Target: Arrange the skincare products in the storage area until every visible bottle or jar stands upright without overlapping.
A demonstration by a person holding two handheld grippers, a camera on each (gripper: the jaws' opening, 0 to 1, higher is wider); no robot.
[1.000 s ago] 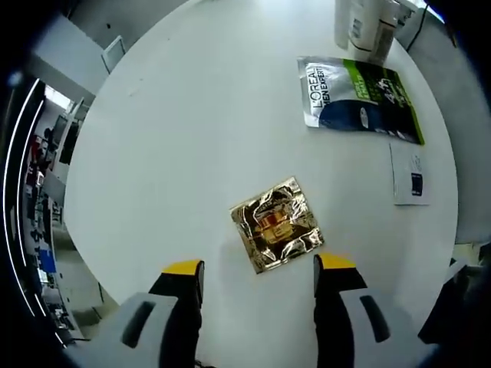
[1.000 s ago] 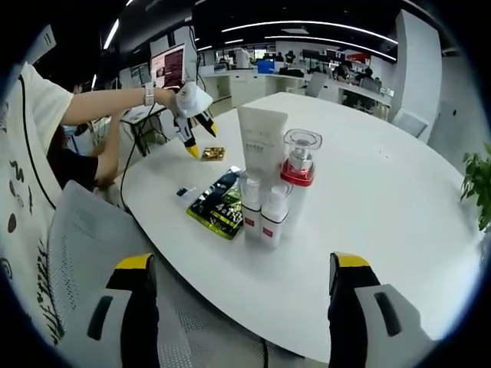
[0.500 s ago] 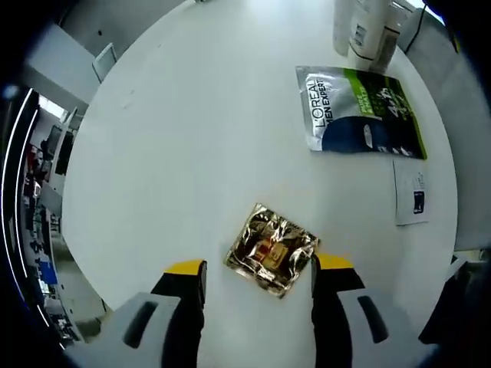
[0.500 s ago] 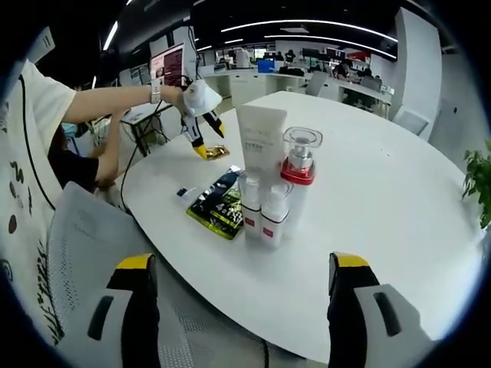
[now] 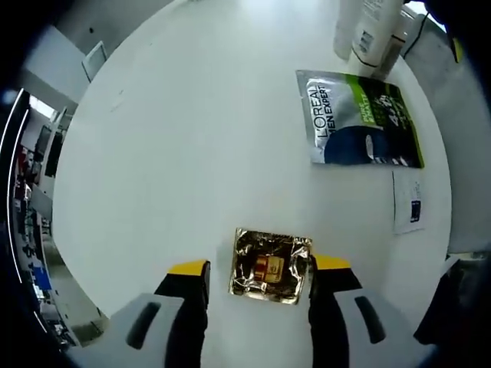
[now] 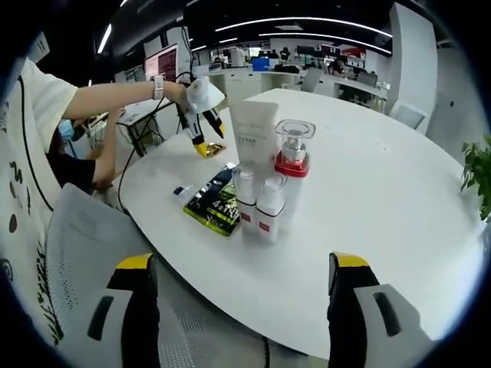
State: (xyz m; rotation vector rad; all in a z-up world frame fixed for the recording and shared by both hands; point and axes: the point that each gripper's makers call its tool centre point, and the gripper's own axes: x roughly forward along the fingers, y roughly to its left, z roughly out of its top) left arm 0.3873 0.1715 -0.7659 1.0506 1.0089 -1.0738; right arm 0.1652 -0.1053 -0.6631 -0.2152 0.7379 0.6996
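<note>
Crinkled gold foil sachet (image 5: 270,266) flat between spread left gripper (image 5: 258,270) jaws, six o'clock; risks slipping, thin against table.

A foil sachet (image 5: 271,265) is laid flat on the table (image 5: 192,138), well apart from a pouch (image 5: 359,119) beside standing bottles (image 6: 258,205).

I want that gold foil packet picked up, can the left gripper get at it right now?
Probably yes. The gold foil packet lies flat on the white table between the left gripper's open fingers, with nothing over it. Being thin and flat, it may be awkward to pinch.
</note>
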